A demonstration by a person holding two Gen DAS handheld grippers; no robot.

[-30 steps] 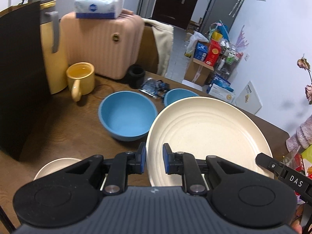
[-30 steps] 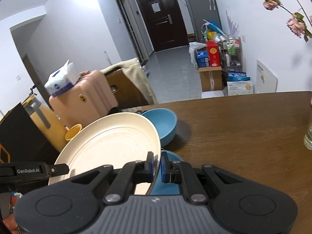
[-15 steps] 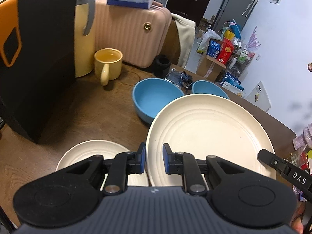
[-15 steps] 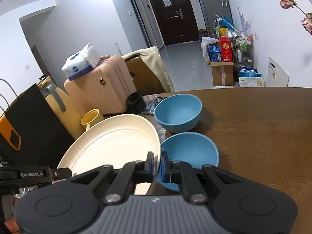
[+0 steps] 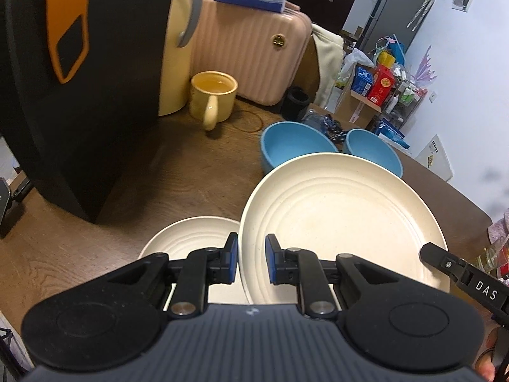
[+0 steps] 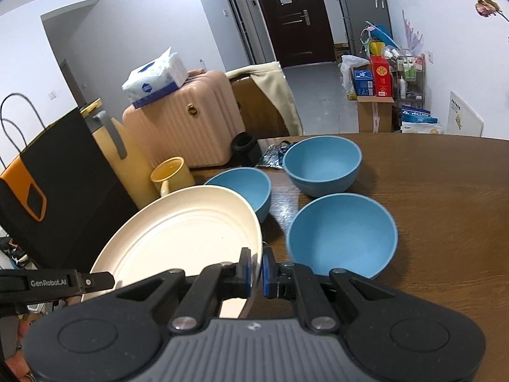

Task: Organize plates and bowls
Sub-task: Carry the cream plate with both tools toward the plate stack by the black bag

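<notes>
The dark wooden tabletop [image 6: 445, 191] carries three blue bowls: one bowl [image 6: 342, 234] nearest the camera, a second bowl [image 6: 321, 165] behind it, and a third bowl [image 6: 241, 187] to its left. Left of that third bowl stands a yellow mug [image 5: 213, 100], with a yellow jug [image 5: 173, 63] and a black paper bag [image 5: 73, 95] beyond the mug. Nearer than the mug lies a cream plate [image 5: 187, 238]. A pink case [image 5: 251, 60] stands behind the mug.
</notes>
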